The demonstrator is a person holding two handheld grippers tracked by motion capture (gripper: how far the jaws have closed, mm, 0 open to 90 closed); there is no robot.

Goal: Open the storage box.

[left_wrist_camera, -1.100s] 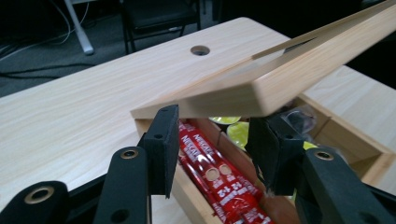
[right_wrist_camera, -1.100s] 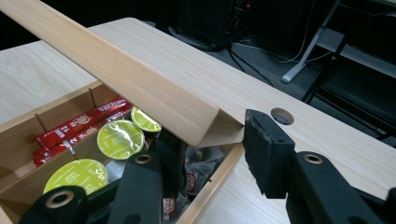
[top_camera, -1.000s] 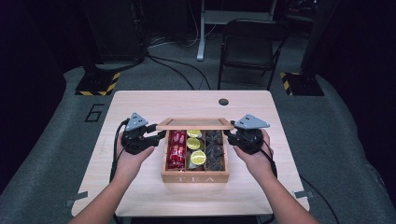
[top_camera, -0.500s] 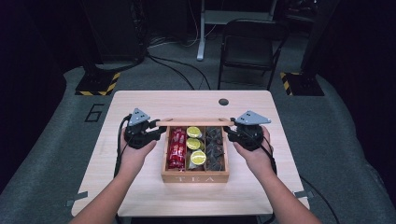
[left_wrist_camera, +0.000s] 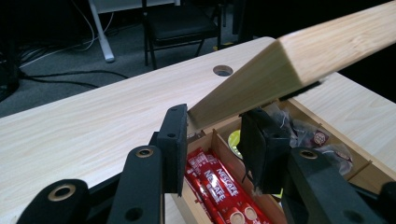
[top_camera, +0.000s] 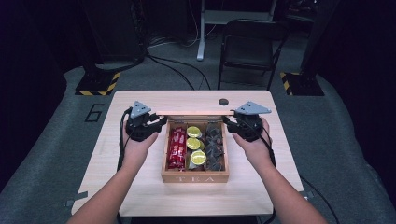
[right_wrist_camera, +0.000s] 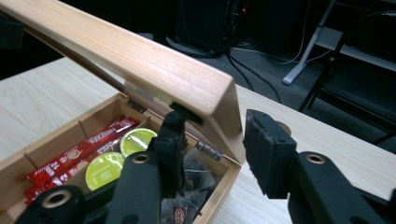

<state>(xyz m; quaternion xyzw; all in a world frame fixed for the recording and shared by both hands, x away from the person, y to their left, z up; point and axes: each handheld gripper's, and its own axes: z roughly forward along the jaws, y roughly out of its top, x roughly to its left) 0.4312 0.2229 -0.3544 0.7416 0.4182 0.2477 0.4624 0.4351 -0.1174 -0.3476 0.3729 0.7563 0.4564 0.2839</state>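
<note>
A wooden tea box (top_camera: 195,178) stands mid-table with its hinged lid (top_camera: 196,112) half raised and tilted over it. Inside lie red sachets (top_camera: 177,147), yellow-green pods (top_camera: 197,157) and dark tea bags (top_camera: 215,149). My left gripper (top_camera: 159,122) is at the lid's left end and my right gripper (top_camera: 229,120) at its right end. In the left gripper view the open jaws (left_wrist_camera: 215,135) straddle the corner of the lid (left_wrist_camera: 299,51). In the right gripper view the jaws (right_wrist_camera: 215,135) stand open around the end of the lid (right_wrist_camera: 140,60), with one jaw under it.
A round cable hole (top_camera: 223,101) lies in the table behind the box. A black chair (top_camera: 247,46) and a desk leg (top_camera: 201,32) stand on the floor beyond the far edge. Bare tabletop (top_camera: 126,186) lies left, right and in front of the box.
The lid has tipped forward from nearly upright to half raised over the box. Both grippers have stayed at its ends and shifted slightly with it.
</note>
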